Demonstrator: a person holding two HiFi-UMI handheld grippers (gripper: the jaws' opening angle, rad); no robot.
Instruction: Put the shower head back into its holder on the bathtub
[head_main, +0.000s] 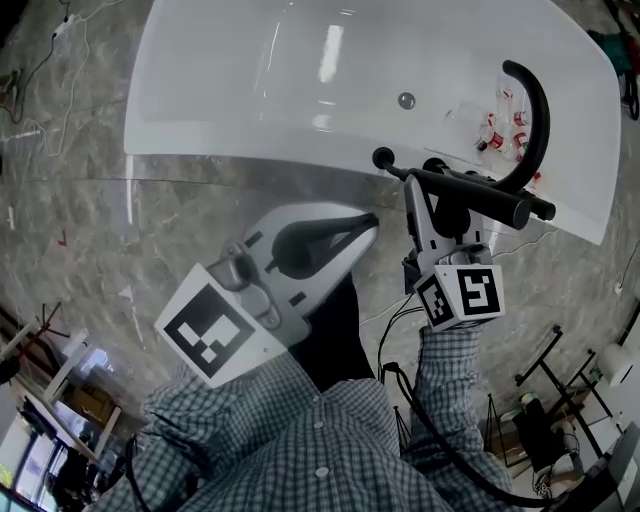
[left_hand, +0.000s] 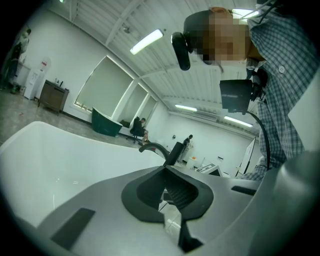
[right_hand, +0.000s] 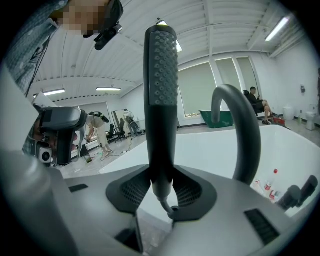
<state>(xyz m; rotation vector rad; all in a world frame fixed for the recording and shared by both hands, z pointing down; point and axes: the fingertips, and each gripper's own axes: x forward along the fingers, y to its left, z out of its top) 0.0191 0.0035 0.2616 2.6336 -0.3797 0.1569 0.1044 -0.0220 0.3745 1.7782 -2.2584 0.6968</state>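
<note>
The black shower head (head_main: 470, 190) is a long dimpled stick lying across the rim of the white bathtub (head_main: 250, 90), beside the curved black faucet (head_main: 535, 110). My right gripper (head_main: 437, 212) is shut on its handle. In the right gripper view the shower head (right_hand: 161, 100) stands upright between the jaws of that gripper (right_hand: 162, 186), with the faucet (right_hand: 241, 130) just right of it. My left gripper (head_main: 368, 226) hangs left of the shower head, outside the tub rim, shut with nothing in it. In the left gripper view the left gripper (left_hand: 165, 169) points toward the faucet (left_hand: 154, 147). I cannot make out the holder.
Several small red-capped bottles (head_main: 503, 128) lie inside the tub near the faucet. A round metal fitting (head_main: 406, 100) sits on the tub's inner wall. The floor (head_main: 80, 230) is marbled stone. Black cables (head_main: 440, 440) trail from the right gripper. Stands and gear (head_main: 550, 420) crowd the lower right.
</note>
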